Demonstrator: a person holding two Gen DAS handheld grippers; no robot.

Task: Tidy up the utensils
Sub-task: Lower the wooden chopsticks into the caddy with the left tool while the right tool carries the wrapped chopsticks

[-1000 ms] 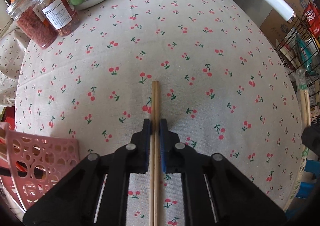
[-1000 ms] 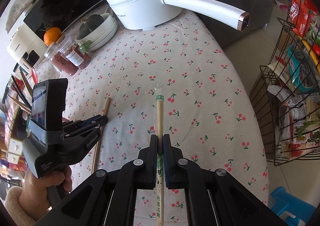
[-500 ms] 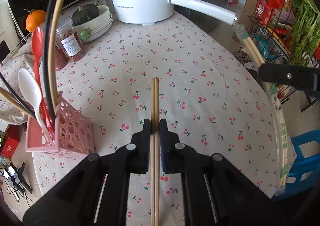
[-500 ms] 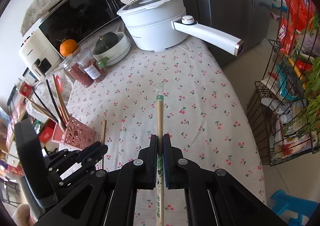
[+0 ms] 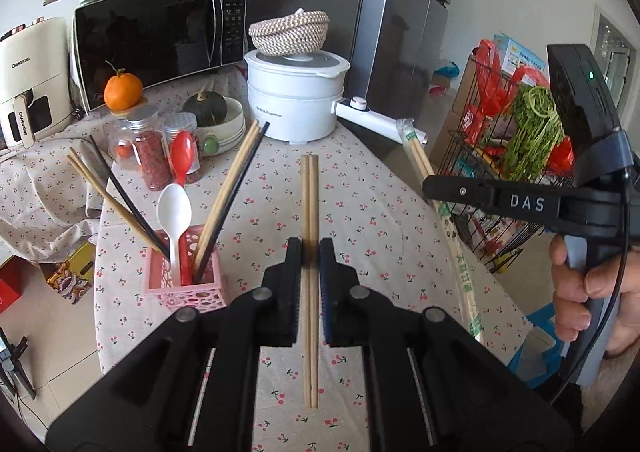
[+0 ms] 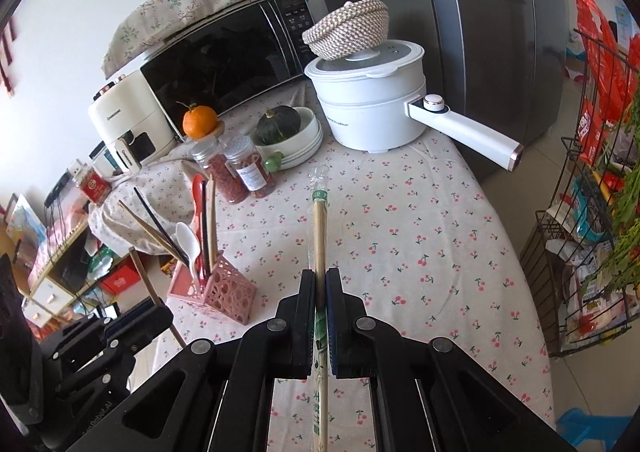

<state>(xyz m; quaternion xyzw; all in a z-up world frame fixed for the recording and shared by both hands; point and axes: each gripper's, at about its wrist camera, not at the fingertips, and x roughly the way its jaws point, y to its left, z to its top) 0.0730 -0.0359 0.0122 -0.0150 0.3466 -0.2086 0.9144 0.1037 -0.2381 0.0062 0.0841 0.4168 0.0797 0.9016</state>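
My left gripper [image 5: 310, 248] is shut on a bare pair of wooden chopsticks [image 5: 309, 204] and holds them above the cherry-print table [image 5: 380, 220]. My right gripper [image 6: 320, 280] is shut on a pair of wrapped chopsticks [image 6: 319, 228] in a clear sleeve; these also show in the left wrist view [image 5: 420, 160]. A pink lattice utensil holder [image 5: 188, 280] stands left of my left gripper. It holds a white spoon [image 5: 174, 212], a red spoon [image 5: 182, 152] and several chopsticks. It also shows in the right wrist view [image 6: 224, 292].
A white electric pot [image 6: 368, 108] with a long handle stands at the table's far end, beside stacked bowls holding a squash [image 6: 280, 126], two spice jars [image 6: 240, 172] and an orange [image 6: 199, 121]. A microwave [image 5: 160, 40] stands behind. A wire rack [image 6: 592, 252] stands to the right.
Both grippers have risen well above the table with their chopsticks. The pink holder and the appliances behind have come into fuller view. Both grips are unchanged.
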